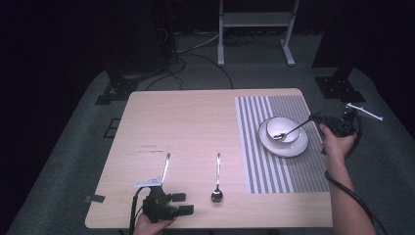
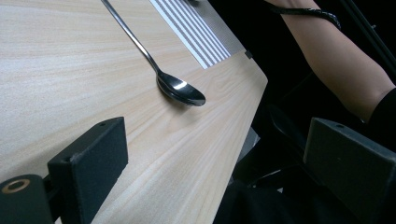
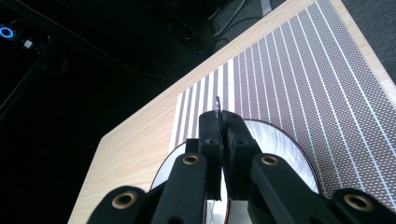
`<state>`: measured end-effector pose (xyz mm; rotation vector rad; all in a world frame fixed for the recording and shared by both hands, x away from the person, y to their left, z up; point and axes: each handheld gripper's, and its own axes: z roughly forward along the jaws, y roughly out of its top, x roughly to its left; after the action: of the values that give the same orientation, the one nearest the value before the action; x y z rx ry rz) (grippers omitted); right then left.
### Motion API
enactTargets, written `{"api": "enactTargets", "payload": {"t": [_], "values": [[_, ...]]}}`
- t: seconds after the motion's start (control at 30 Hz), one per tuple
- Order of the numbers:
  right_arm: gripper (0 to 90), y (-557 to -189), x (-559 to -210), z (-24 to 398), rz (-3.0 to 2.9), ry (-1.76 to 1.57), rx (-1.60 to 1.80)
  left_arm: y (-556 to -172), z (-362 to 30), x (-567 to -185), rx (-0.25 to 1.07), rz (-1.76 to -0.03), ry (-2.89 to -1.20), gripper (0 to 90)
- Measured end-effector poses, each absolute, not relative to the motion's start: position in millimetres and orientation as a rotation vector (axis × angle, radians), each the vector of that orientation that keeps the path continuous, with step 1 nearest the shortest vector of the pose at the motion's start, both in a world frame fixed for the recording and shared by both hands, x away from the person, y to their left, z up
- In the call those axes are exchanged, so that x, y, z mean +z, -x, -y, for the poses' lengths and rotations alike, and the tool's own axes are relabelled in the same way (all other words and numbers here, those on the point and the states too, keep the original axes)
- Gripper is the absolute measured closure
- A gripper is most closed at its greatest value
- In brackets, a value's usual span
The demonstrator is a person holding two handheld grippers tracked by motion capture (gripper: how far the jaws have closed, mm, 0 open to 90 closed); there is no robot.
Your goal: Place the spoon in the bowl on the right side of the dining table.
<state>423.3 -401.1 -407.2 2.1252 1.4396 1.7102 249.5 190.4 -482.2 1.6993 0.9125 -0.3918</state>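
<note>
Spoon (image 1: 289,131) held by its handle in the right hand-held gripper (image 1: 313,118) is seen from the high view with its bowl end inside the white bowl (image 1: 282,128) on a plate (image 1: 286,145) set on the striped mat (image 1: 303,166), while a second spoon (image 1: 217,177) and a knife (image 1: 166,167) lie on the bare table (image 1: 186,122) near the left hand-held gripper (image 1: 180,203) — its jaws spread wide and empty. In the left gripper view, the second spoon (image 2: 180,89) is seen lying flat beyond the open jaws, well apart from them. In the right gripper view, the jaws are closed tight on the thin spoon handle (image 3: 218,103) — above the plate (image 3: 285,144) and mat (image 3: 303,84).
</note>
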Motion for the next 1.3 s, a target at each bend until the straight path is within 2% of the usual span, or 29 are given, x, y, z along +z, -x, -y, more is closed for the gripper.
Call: {"api": "enactTargets", "payload": {"t": [0.3,0.77,1.3], "values": [[85.9,-424,-411,401,-1.448,-2.128,1.717,-249,-190,-482,-0.392,-0.915,-1.694,4.9],[79.3,-420,-421,404,-1.466,-2.147,1.725,-249,-189,-482,-0.396,-0.916,-1.693,4.9],[73.5,-399,-421,401,-1.531,-2.082,1.75,-249,-187,-481,-0.397,-0.912,-1.694,4.9]]}}
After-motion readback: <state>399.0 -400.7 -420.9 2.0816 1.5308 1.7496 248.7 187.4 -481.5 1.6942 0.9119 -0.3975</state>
